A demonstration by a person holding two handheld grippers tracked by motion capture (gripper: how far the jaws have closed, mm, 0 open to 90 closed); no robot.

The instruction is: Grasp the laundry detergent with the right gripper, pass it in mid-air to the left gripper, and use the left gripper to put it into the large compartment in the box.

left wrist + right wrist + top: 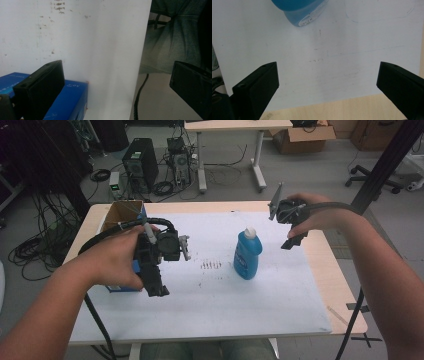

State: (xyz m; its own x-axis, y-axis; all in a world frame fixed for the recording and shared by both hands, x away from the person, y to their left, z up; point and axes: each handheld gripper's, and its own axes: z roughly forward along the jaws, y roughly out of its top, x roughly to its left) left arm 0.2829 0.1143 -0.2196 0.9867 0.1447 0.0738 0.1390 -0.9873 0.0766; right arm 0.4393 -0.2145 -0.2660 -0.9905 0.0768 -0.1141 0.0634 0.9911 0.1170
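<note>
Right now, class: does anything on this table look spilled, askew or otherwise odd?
Only small things: dark specks stain the white sheet just left of the upright blue bottle. The blue box stands open at the table's left edge. Nothing looks spilled or toppled.

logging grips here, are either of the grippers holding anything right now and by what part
Nothing is held. The left gripper and the right gripper both have open, empty jaws above the table; the blue bottle stands free between them.

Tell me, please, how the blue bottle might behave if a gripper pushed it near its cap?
The blue bottle stands upright, tall on a narrow base, so it would probably tip. It looks nearly full, so likely heavy. Its smooth plastic may be slippery.
</note>
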